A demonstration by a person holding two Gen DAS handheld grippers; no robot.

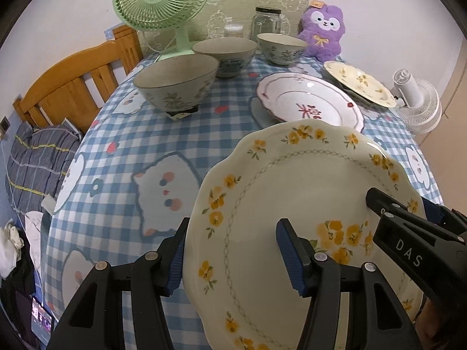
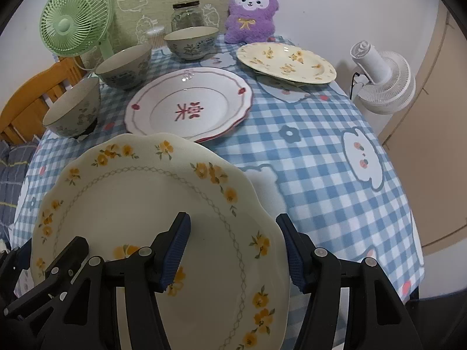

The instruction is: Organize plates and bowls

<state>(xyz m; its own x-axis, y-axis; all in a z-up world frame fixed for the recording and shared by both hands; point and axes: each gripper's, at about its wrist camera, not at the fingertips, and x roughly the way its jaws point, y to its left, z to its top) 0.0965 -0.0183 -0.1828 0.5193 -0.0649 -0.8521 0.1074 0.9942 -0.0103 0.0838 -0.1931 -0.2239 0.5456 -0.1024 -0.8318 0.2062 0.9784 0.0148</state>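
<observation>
plate [image 1: 292, 204]: glossy cream, scalloped rim, yellow flowers
left claw [image 1: 230, 255]: grasping the plate's rim
right claw [image 2: 235, 250]: grasping the opposite rim

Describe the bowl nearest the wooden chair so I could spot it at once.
Find the green fan at the table's back corner. Three bowls run forward from there; yours is the front bowl, alone perched on a small dark stand.

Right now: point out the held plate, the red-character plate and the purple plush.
held plate [image 1: 292, 192], left wrist view, bare centre.
red-character plate [image 2: 189, 110], right wrist view, on the red character.
purple plush [image 2: 251, 17], right wrist view, its body.
</observation>
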